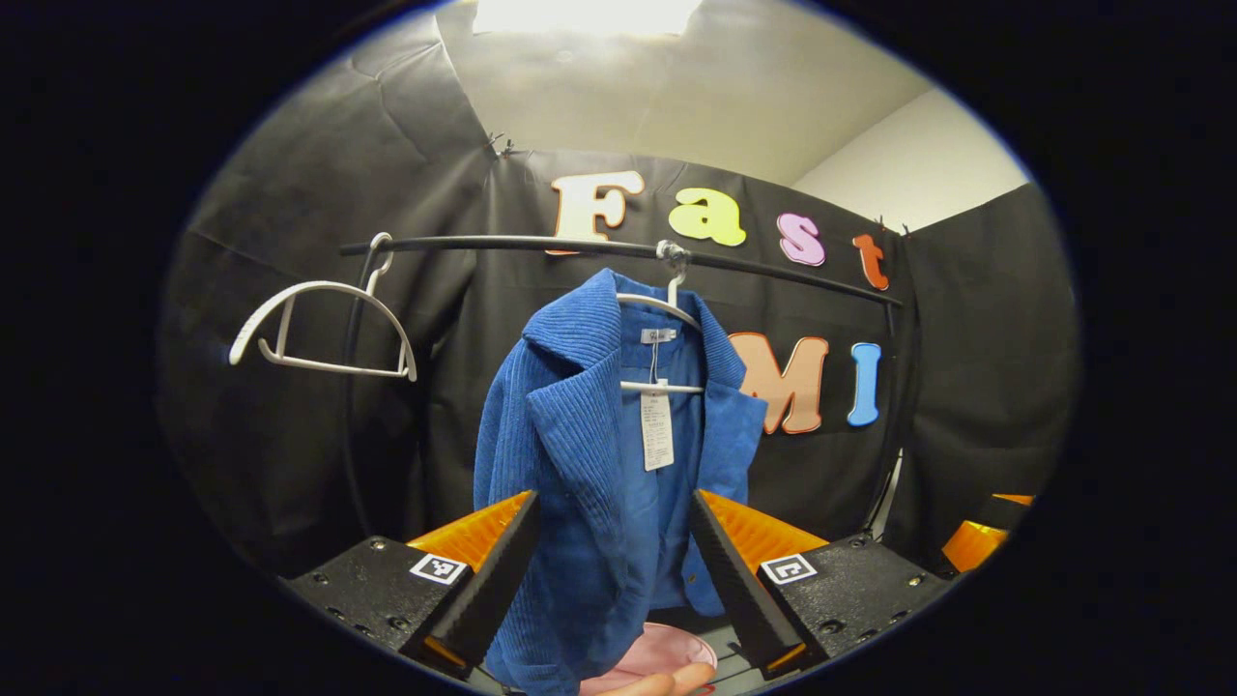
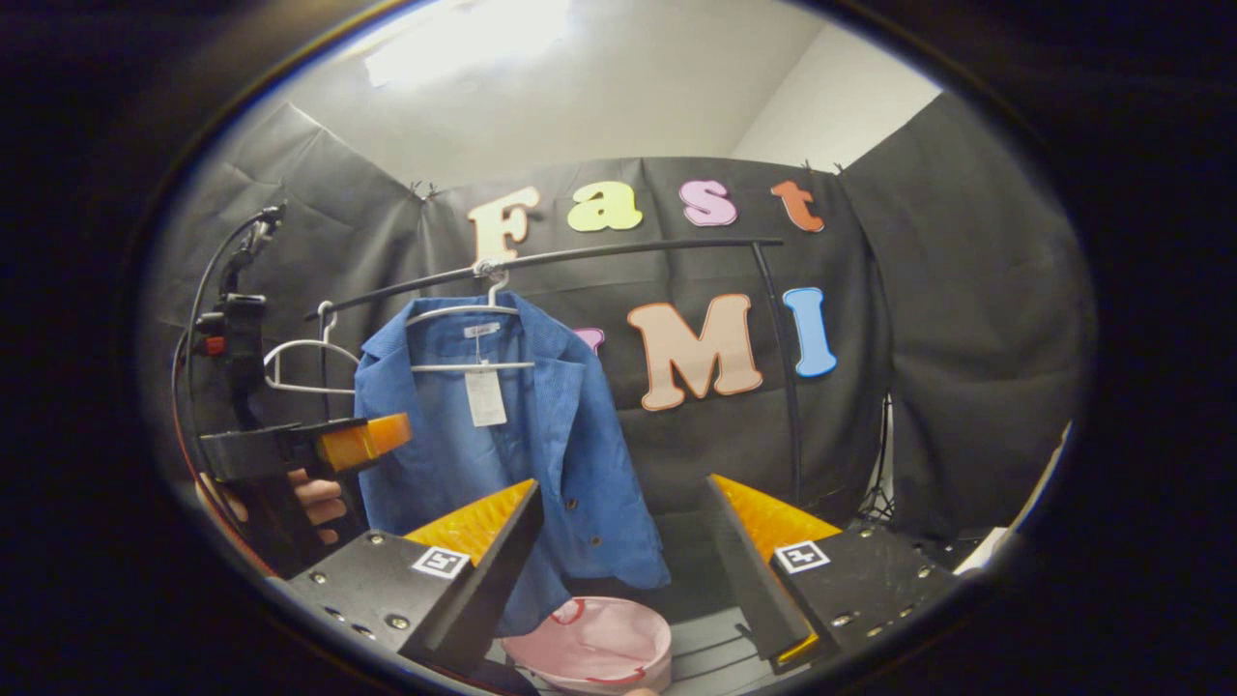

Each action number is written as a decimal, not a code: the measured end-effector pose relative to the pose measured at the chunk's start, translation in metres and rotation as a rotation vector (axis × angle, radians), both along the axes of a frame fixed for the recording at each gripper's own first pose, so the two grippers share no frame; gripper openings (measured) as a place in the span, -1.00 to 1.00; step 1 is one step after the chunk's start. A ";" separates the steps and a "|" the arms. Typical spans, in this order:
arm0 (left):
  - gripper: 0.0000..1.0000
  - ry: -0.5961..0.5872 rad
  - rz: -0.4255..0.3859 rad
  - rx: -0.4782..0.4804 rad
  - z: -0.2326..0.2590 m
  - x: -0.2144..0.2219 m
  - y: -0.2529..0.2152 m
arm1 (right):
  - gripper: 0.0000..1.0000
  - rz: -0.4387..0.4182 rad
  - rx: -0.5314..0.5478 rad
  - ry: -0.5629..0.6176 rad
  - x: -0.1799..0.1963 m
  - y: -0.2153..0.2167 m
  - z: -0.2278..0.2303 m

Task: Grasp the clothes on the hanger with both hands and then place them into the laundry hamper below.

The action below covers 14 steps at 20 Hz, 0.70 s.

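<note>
A blue corduroy jacket (image 1: 580, 454) hangs on a white hanger (image 1: 667, 304) from a black rail (image 1: 541, 245). A paper tag dangles inside the collar. My left gripper (image 1: 614, 495) is open, its fingers framing the jacket's lower front without pressing it. In the right gripper view the jacket (image 2: 503, 435) hangs left of centre, and my right gripper (image 2: 623, 483) is open beside its hem with nothing between the fingers. The pink laundry hamper (image 2: 594, 643) stands on the floor below the jacket, and its rim (image 1: 667, 652) also peeks out beneath the hem.
An empty white hanger (image 1: 324, 324) hangs at the rail's left end. A hand (image 2: 314, 503) holds the left gripper (image 2: 358, 440) at the jacket's left side. The rail's upright post (image 2: 788, 387) stands to the right. Black cloth walls close the booth behind.
</note>
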<state>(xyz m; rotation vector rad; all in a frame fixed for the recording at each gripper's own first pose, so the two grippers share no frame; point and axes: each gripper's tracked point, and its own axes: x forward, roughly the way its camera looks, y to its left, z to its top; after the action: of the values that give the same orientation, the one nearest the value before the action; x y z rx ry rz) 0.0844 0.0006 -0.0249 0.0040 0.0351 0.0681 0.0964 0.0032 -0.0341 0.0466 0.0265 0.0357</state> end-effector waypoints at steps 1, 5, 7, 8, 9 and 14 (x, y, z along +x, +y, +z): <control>0.82 0.007 0.010 0.005 0.000 0.007 0.001 | 0.98 0.005 0.003 0.005 0.011 0.002 0.000; 0.82 0.001 0.043 0.024 0.007 0.038 0.000 | 0.96 0.044 0.005 0.040 0.051 0.017 -0.009; 0.82 0.012 0.059 0.037 0.006 0.049 0.000 | 1.00 0.052 0.010 0.063 0.074 0.023 -0.014; 0.82 0.019 0.077 0.038 0.004 0.055 0.005 | 0.93 0.056 0.013 0.066 0.085 0.027 -0.013; 0.83 0.021 0.093 0.032 0.004 0.057 0.010 | 0.93 0.064 0.017 0.063 0.099 0.031 -0.011; 0.59 0.010 0.090 0.039 0.008 0.061 0.023 | 1.00 0.147 0.050 0.069 0.163 0.055 -0.012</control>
<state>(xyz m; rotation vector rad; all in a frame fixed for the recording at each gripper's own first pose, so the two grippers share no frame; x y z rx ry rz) 0.1454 0.0237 -0.0167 0.0421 0.0437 0.1589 0.2593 0.0577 -0.0461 0.0962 0.0980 0.1815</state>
